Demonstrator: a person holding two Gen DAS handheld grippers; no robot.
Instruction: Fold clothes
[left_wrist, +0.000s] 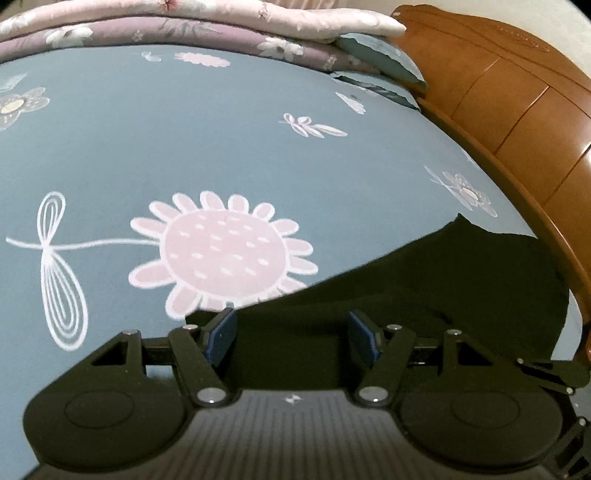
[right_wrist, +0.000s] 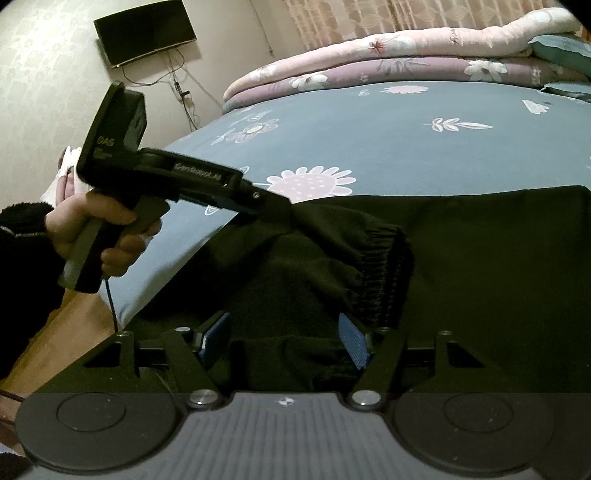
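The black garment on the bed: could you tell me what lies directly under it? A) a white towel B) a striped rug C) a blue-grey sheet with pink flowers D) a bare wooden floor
C: the black garment lies on the blue-grey flowered sheet.

Each gripper (left_wrist: 291, 334) is black, with blue pads (left_wrist: 221, 334), silver pivot screws and a ribbed grey housing bearing a small white emblem (the left unit (right_wrist: 255, 201) carries white lettering and a black cable), while the hand (right_wrist: 92, 225) emerges from a dark fleecy sleeve (right_wrist: 22, 236).
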